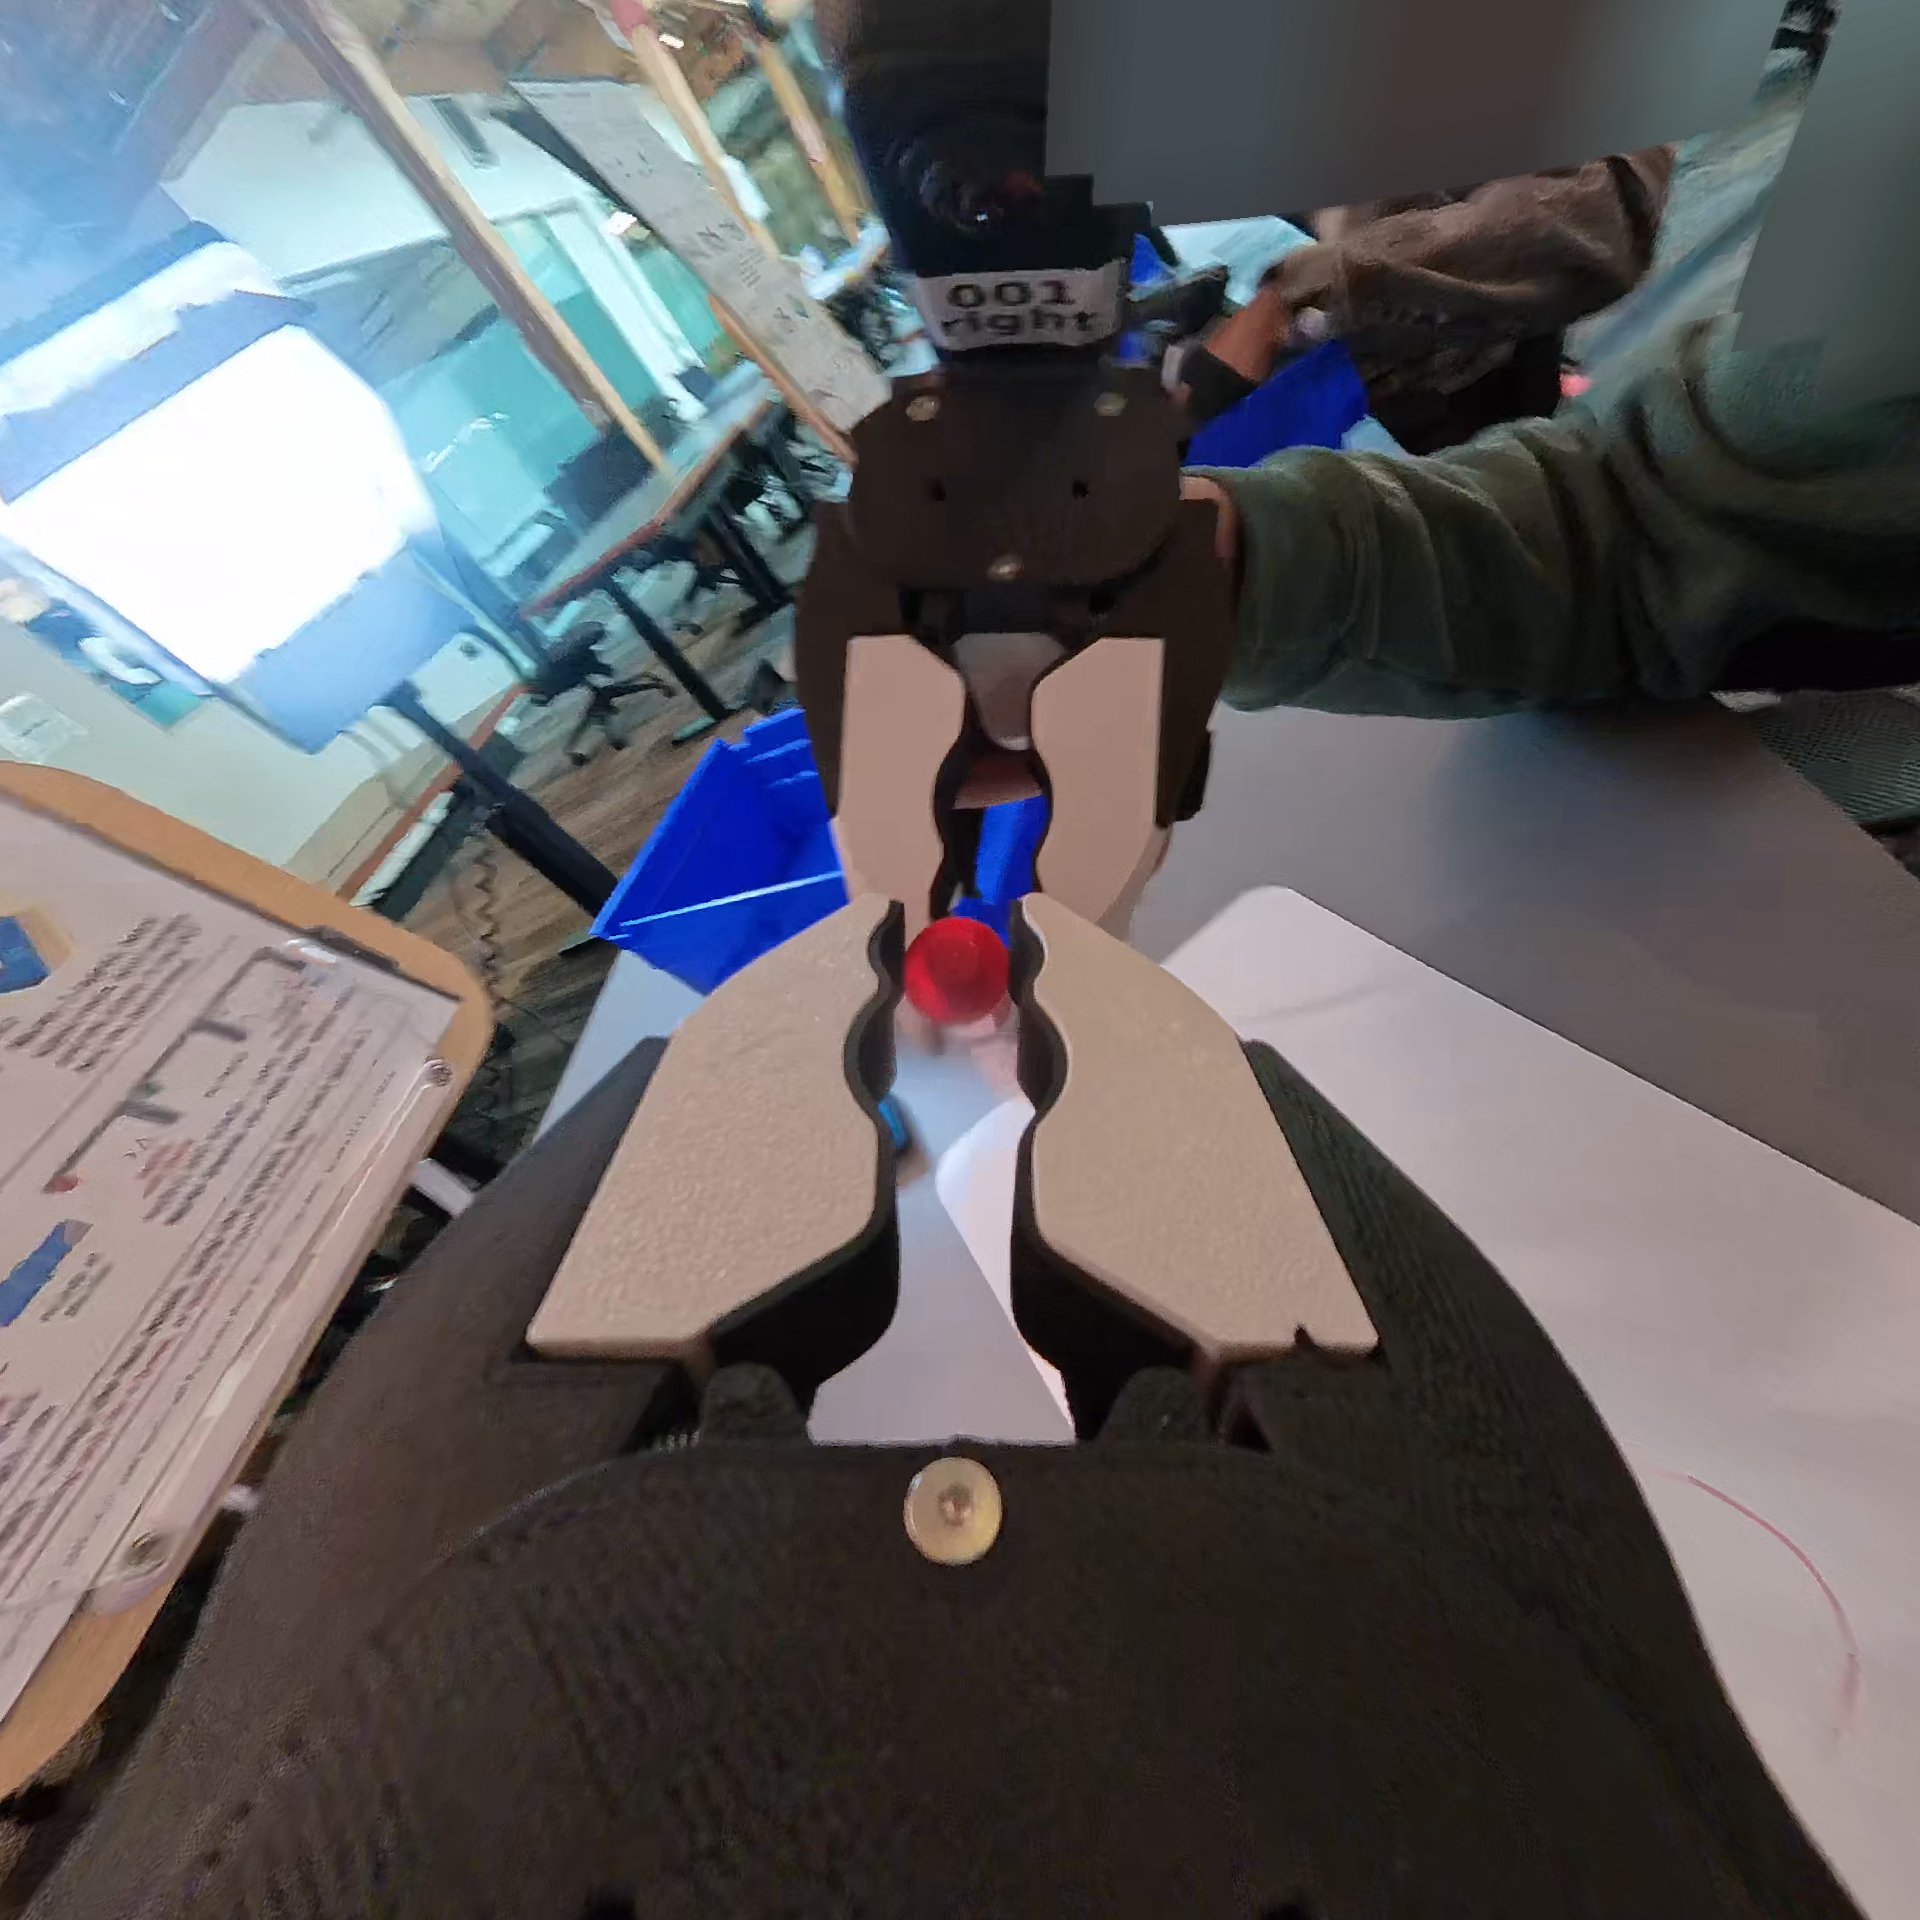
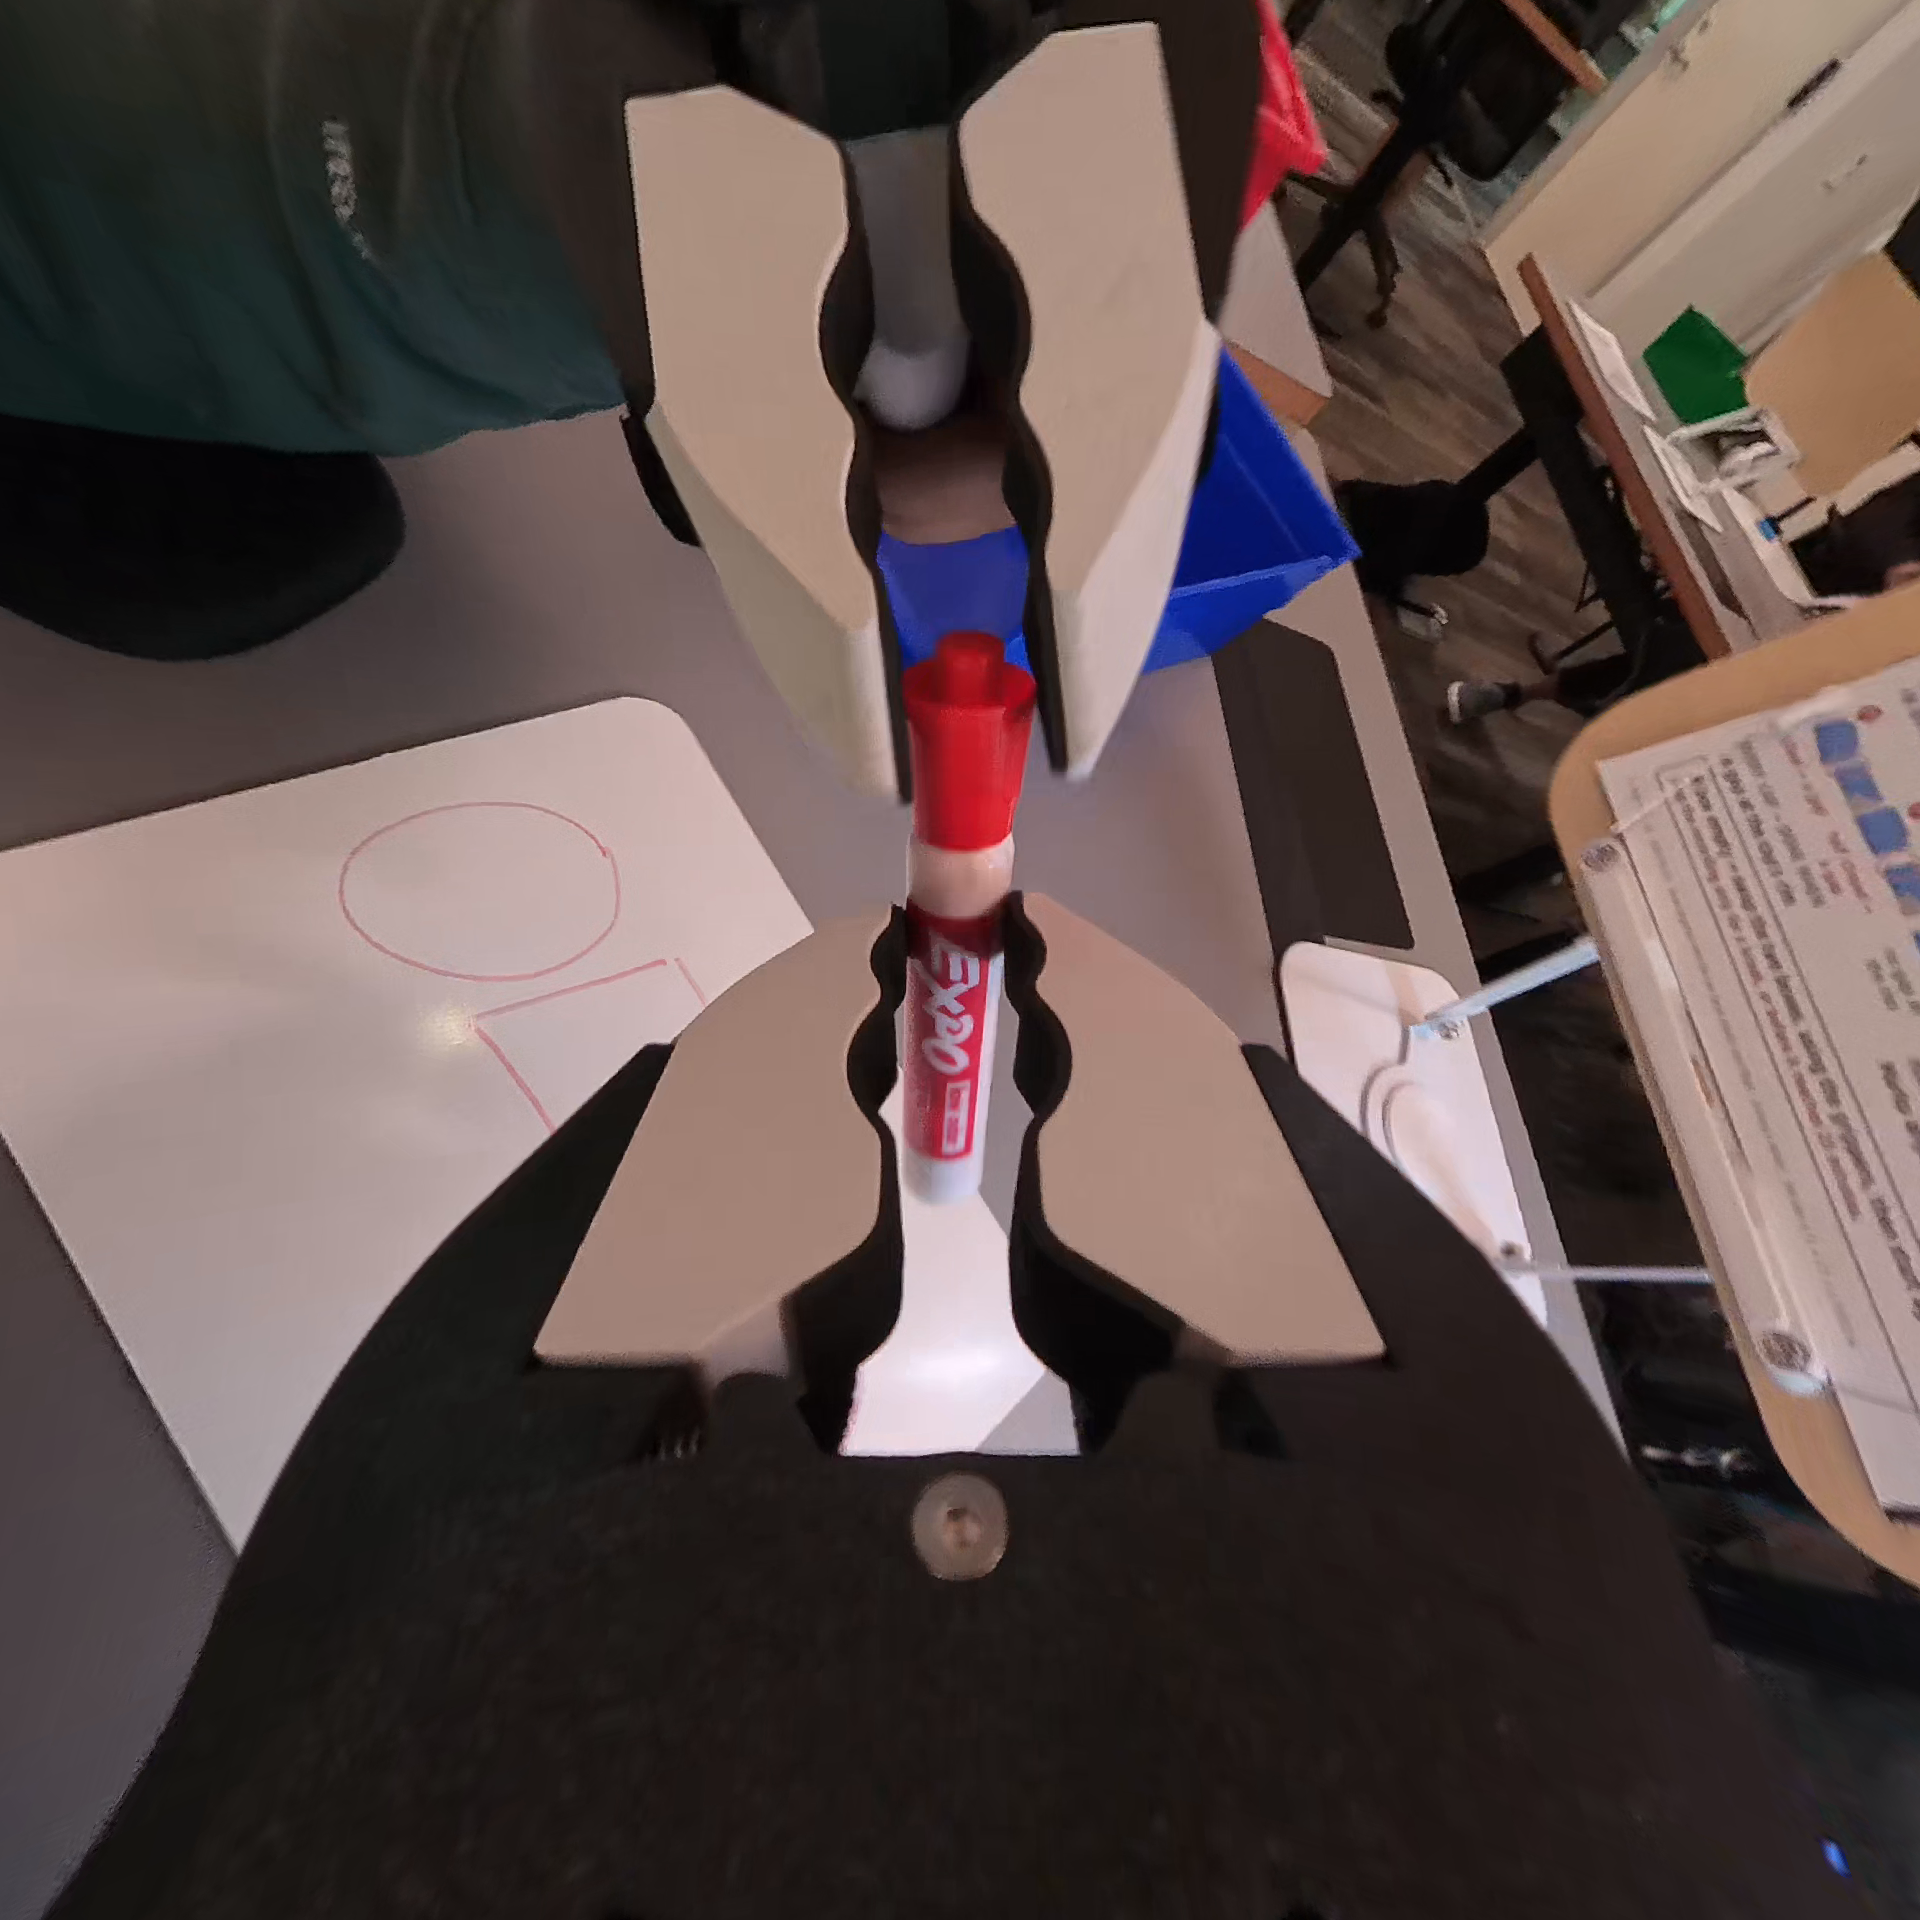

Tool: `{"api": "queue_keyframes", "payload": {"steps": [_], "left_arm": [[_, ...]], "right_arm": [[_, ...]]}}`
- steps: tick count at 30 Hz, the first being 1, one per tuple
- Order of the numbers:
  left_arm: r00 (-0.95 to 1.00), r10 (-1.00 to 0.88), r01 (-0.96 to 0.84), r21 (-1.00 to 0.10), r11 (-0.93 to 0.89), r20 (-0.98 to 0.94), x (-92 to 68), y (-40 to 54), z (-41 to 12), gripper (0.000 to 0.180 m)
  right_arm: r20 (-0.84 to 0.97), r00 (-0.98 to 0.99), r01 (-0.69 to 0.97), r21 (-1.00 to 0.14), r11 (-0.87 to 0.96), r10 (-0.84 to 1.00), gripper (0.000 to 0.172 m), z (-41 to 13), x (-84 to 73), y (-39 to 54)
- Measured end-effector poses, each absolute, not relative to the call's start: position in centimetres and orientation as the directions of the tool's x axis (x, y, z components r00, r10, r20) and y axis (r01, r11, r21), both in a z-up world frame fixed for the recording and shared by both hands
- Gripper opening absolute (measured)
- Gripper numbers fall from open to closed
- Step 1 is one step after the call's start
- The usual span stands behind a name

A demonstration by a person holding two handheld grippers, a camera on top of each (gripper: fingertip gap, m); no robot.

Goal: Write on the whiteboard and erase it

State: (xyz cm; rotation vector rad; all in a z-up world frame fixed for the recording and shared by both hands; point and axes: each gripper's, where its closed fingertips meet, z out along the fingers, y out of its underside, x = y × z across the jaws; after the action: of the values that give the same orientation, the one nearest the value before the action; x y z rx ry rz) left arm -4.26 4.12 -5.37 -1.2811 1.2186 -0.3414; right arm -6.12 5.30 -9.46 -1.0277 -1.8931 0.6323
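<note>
Evidently the two grippers meet nose to nose over the table (image 2: 156, 727) so that each can take one end of the marker (image 2: 951, 1060). The right gripper (image 2: 956, 925) clamps the barrel, with both pads against its labelled part and the barrel running back along the fingers. That leaves the capped end sticking out forward, free for the other tool.

The left gripper (image 1: 954, 935) comes in from the opposite side and closes its tips on the red cap (image 2: 966, 748). From its own camera the cap shows end-on, filling the narrow slot between the pads. Holding both pieces on one line is what lets the cap slide straight along the barrel rather than jam at an angle.

The whiteboard (image 2: 208, 1039) lies flat on the table, to the left in the right wrist view and below the marker. It carries a red circle (image 2: 478, 894) and some straight strokes beside it, so the writing part looks done. The likelier reading is that the cap is going back on before erasing, though a pale band of barrel shows between cap and label, and whether the cap is fully seated cannot be told.

A blue bin (image 2: 1247, 540) sits beyond the left gripper at the table's far edge — out of the way of both tools.
</note>
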Motion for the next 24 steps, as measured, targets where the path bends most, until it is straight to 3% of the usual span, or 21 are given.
{"api": "queue_keyframes", "payload": {"steps": [1, 4, 7, 10, 14, 17, 19, 22, 24], "left_arm": [[0.442, -0.746, -0.392, -0.856, 0.338, -0.497, -4.7, 4.7, -4.7, 0.023], [0.555, -0.679, -0.388, -0.872, 0.299, -0.480, -6.8, 6.1, -3.4, 0.037], [0.626, -0.621, -0.353, -0.881, 0.314, -0.472, -8.8, 6.6, -2.1, 0.027], [0.655, -0.604, -0.328, -0.890, 0.315, -0.455, -9.4, 6.8, -1.5, 0.021], [0.641, -0.584, -0.396, -0.866, 0.304, -0.498, -9.0, 7.4, -2.5, 0.018], [0.623, -0.603, -0.420, -0.864, 0.278, -0.498, -8.4, 7.7, -3.6, 0.016], [0.620, -0.628, -0.409, -0.877, 0.252, -0.470, -8.2, 7.8, -4.0, 0.015], [0.625, -0.637, -0.400, -0.886, 0.234, -0.451, -8.4, 8.0, -4.3, 0.015], [0.632, -0.630, -0.400, -0.886, 0.234, -0.451, -8.6, 8.1, -4.2, 0.015]], "right_arm": [[0.438, -0.249, 0.414, -0.758, 0.504, 0.864, 0.018, -8.7, -5.6, 6.0], [0.422, 0.013, 0.479, -0.798, 0.365, 0.906, 0.017, -6.1, -2.6, 11.9], [0.342, 0.405, 0.558, -0.827, 0.067, 0.848, 0.018, -5.8, 4.2, 21.6], [0.185, 0.629, 0.586, -0.751, -0.304, 0.755, 0.019, -11.4, 11.9, 28.9], [-0.016, 0.754, 0.522, -0.592, -0.614, 0.656, 0.019, -20.2, 17.6, 33.2], [0.001, 0.818, 0.494, -0.514, -0.701, 0.576, 0.019, -24.0, 20.2, 34.8], [0.117, 0.839, 0.518, -0.476, -0.711, 0.532, 0.019, -24.7, 21.9, 35.6], [0.230, 0.835, 0.542, -0.496, -0.679, 0.499, 0.051, -23.2, 22.3, 36.2], [0.306, 0.821, 0.562, -0.585, -0.585, 0.483, 0.055, -20.3, 21.4, 36.9]]}}
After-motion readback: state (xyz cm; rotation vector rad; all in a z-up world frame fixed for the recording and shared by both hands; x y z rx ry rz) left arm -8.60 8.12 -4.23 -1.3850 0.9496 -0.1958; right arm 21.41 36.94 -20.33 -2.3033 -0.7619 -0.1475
